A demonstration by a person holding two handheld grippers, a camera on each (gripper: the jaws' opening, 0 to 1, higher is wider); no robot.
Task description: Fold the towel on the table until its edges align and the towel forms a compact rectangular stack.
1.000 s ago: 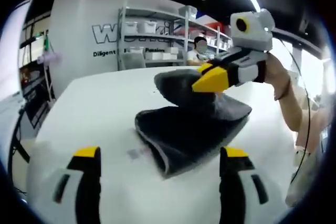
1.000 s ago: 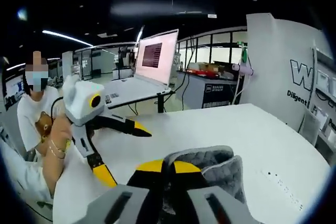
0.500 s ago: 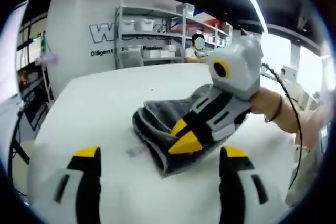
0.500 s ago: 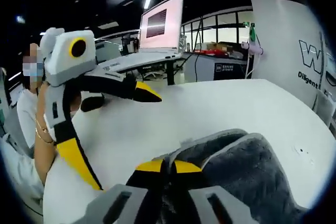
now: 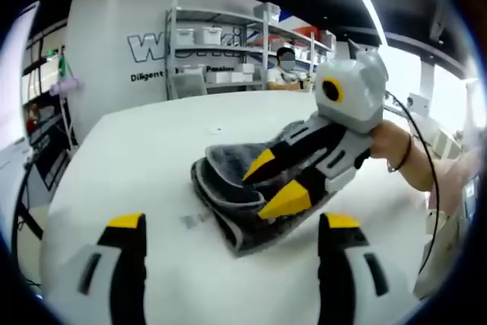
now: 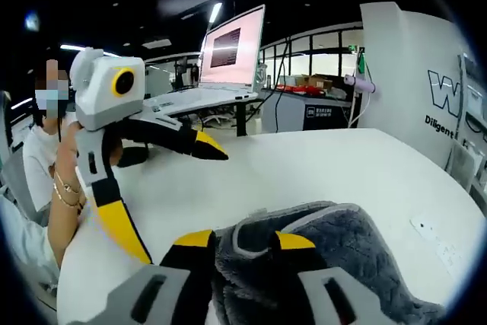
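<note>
Grey towel (image 5: 243, 195) between spread right claw (image 5: 275, 182)

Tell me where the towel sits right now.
The grey towel lies folded on the white table, centre of the left gripper view, under the open right gripper and ahead of the left gripper.

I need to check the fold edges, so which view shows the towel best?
The left gripper view: the towel lies whole on the table, its layered edge facing the camera, with the right gripper open over it. The right gripper view sees the towel close up between its own jaws, cropped at the bottom.
</note>
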